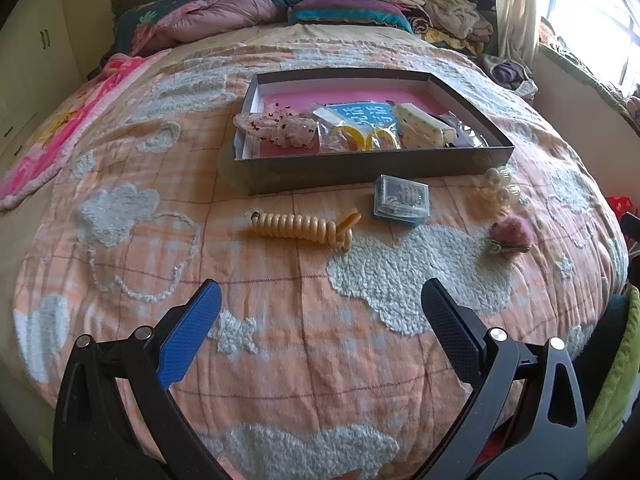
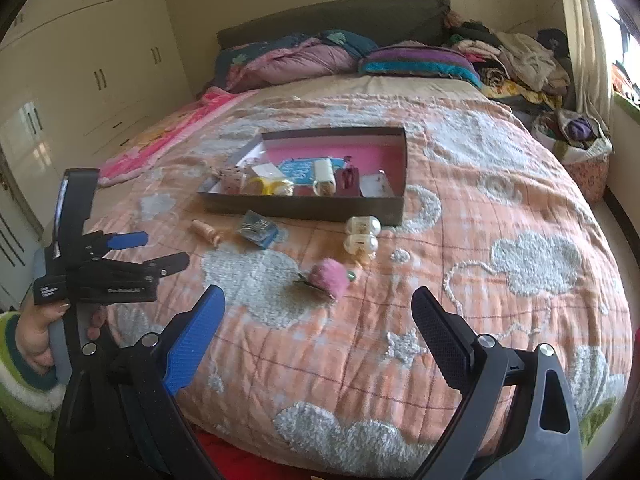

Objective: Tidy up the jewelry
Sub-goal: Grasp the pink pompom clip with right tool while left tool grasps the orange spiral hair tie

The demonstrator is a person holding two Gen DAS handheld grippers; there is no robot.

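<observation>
A shallow dark box (image 1: 360, 164) (image 2: 304, 205) with a pink floor lies on the bed and holds several hair accessories. In front of it lie a cream coiled hair tie (image 1: 300, 226) (image 2: 206, 232), a small clear blue case (image 1: 402, 199) (image 2: 258, 230), a pearl clip (image 1: 498, 190) (image 2: 361, 236) and a pink pom-pom clip (image 1: 510, 234) (image 2: 328, 278). My left gripper (image 1: 320, 332) is open and empty, well short of the coiled tie; it also shows in the right wrist view (image 2: 160, 250). My right gripper (image 2: 318, 334) is open and empty, just short of the pom-pom clip.
The bed has an orange quilt (image 1: 280, 340) with white cloud patches. Pillows and folded bedding (image 2: 320, 56) lie at the headboard, a clothes pile (image 2: 520, 60) at the back right. White wardrobes (image 2: 80, 60) stand on the left, a window on the right.
</observation>
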